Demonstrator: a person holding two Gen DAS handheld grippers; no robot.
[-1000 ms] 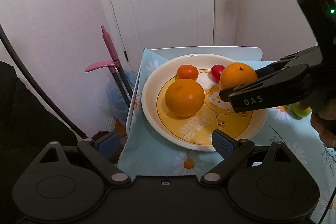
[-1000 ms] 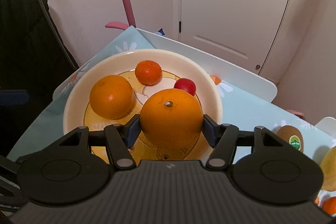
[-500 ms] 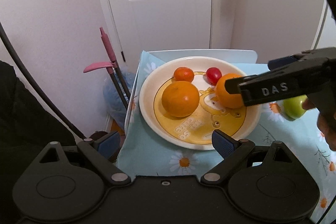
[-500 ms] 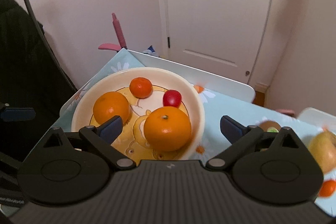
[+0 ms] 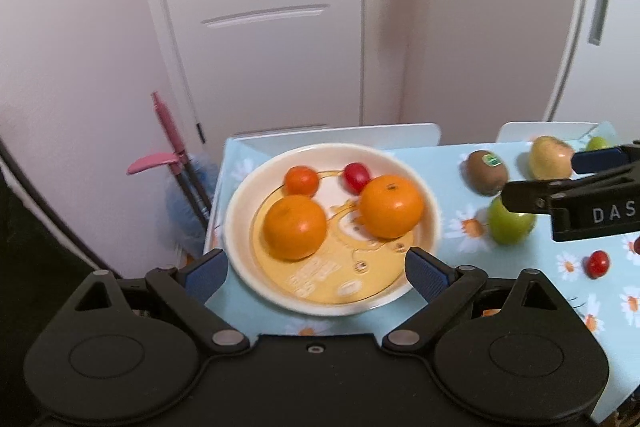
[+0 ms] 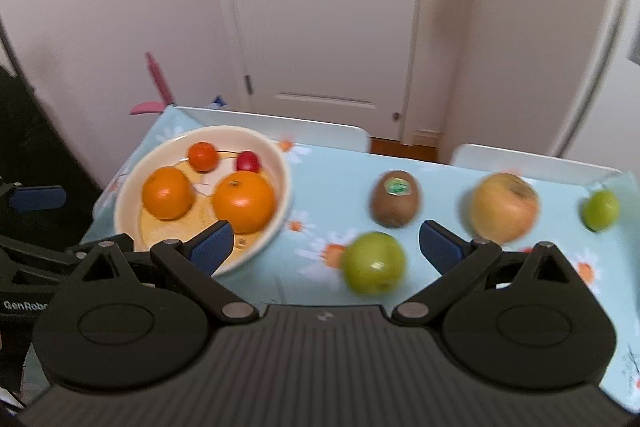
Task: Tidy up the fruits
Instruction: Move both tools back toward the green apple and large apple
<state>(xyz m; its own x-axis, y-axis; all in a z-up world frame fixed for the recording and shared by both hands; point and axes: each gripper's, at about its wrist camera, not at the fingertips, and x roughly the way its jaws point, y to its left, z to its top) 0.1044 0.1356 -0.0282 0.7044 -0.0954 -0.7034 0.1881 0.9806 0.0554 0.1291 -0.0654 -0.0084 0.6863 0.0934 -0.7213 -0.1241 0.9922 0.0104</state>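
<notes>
Left gripper (image 5: 316, 269) spread apart, empty, over round cream plate (image 6: 132, 187) holding two oranges, a small tangerine and a red fruit. Right gripper (image 6: 325, 245) also apart, empty, above round green apple (image 6: 374, 263) on bench. Best lowered straight, closed gently around apple's widest part; likely to roll.

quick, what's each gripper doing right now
Left gripper: open, holding nothing, near the plate.
Right gripper: open, holding nothing, near the green apple.
</notes>
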